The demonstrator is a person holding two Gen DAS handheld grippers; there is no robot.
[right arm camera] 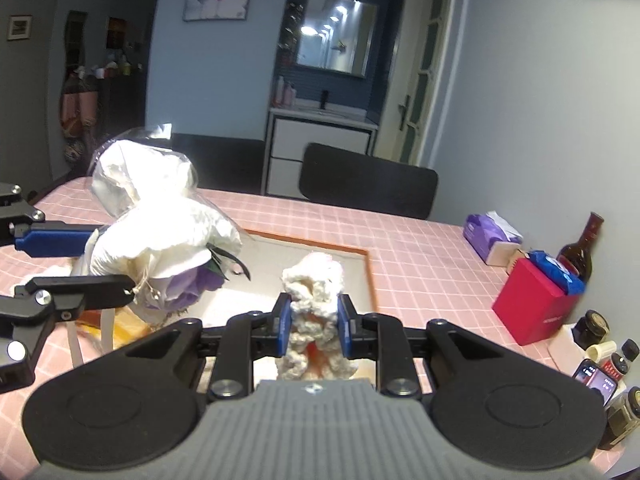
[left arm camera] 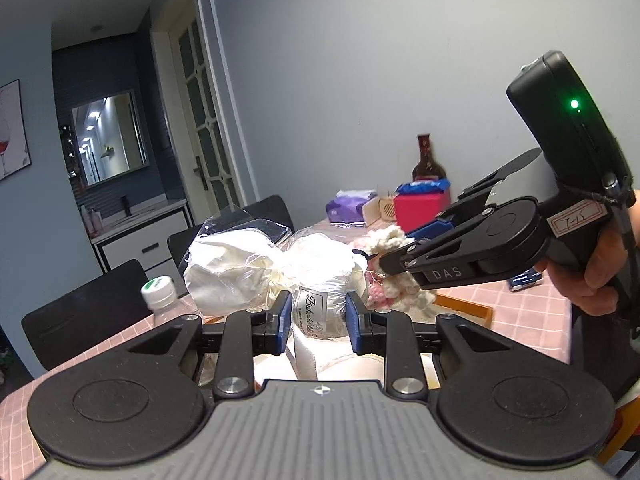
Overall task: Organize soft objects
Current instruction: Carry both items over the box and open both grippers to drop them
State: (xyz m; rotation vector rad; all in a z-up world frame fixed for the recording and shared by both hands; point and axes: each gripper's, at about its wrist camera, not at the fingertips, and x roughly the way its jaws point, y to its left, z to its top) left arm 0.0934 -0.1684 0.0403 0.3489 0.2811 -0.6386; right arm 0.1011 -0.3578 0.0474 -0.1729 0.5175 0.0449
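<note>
A bulky white fabric bundle wrapped in crinkled clear plastic [left arm camera: 256,272] was held up above the pink checked table, its narrow labelled neck pinched between blue pads. Seen from the right wrist, the same bundle [right arm camera: 160,224] showed a purple patch and dark ribbon ends low on its side. A small fluffy cream-and-pink knitted piece [right arm camera: 314,304] stood upright, squeezed at its middle, above a shallow orange-rimmed tray [right arm camera: 370,268]. From the left wrist the knitted piece [left arm camera: 386,240] was just beside the bundle.

"DAS" on right tongs [left arm camera: 394,266] arm; script on yarn label [left arm camera: 311,312] illegible.
</note>
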